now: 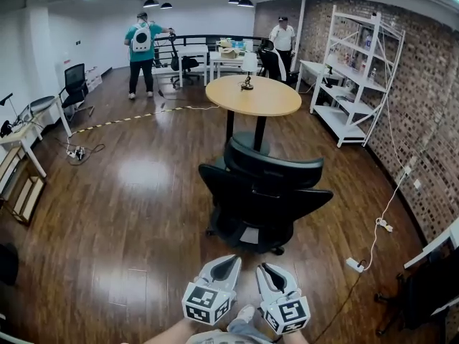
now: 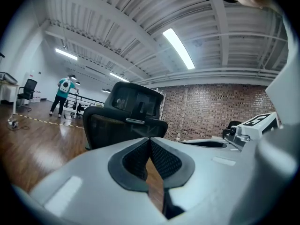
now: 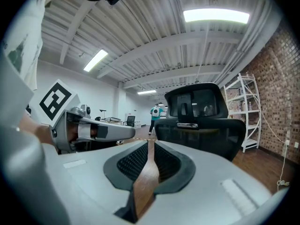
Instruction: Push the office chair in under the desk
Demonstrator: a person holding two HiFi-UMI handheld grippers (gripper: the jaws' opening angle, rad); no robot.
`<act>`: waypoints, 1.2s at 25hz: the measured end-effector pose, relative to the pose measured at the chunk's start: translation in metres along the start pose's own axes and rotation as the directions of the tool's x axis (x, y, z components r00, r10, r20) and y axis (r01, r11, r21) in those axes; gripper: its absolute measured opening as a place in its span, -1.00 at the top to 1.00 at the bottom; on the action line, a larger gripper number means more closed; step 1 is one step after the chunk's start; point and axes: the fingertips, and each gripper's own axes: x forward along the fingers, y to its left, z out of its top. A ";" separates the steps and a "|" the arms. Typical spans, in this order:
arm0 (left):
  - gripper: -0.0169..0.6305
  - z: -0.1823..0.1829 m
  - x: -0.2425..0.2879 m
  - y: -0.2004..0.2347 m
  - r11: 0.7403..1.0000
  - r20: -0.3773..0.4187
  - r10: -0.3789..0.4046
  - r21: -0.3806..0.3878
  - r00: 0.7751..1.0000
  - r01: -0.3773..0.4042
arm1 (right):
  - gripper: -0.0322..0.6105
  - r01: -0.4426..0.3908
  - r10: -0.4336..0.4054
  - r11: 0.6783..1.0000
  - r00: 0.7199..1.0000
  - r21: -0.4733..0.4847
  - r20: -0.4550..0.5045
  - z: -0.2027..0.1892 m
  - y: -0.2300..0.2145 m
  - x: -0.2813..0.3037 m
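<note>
Two closed, empty grippers, left gripper (image 1: 234, 259) and right gripper (image 1: 263, 266), face one office chair (image 1: 262, 192) before one desk (image 1: 252, 95).

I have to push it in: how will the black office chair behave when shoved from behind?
The office chair probably rolls easily: its casters sit on smooth, glossy wood floor. Pushed high on the mesh backrest, it may flex or tilt rather than roll, so low, centred pressure seems safer.

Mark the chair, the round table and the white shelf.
chair (image 1: 262, 203), head view, on its backrest.
round table (image 1: 252, 95), head view, middle of its top.
white shelf (image 1: 341, 124), head view, on its bottom board.
</note>
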 end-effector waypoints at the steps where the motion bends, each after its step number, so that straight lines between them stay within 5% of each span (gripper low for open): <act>1: 0.90 0.005 0.007 0.002 1.000 0.004 0.001 0.006 1.000 -0.001 | 0.82 -0.003 0.003 1.000 1.000 -0.003 0.007 0.003 -0.006 0.006; 12: 0.89 0.051 0.082 0.017 0.993 0.038 -0.052 0.105 0.998 0.047 | 0.68 -0.019 0.025 0.994 0.998 -0.106 0.051 0.034 -0.092 0.046; 20: 0.76 0.087 0.121 0.038 0.981 0.057 -0.027 0.195 0.998 0.015 | 0.59 -0.056 0.067 0.976 0.997 -0.210 0.043 0.054 -0.149 0.059; 30: 0.53 0.115 0.135 0.080 0.910 0.000 0.024 0.414 1.000 -0.022 | 0.40 -0.106 0.100 0.907 0.994 -0.407 -0.035 0.072 -0.184 0.067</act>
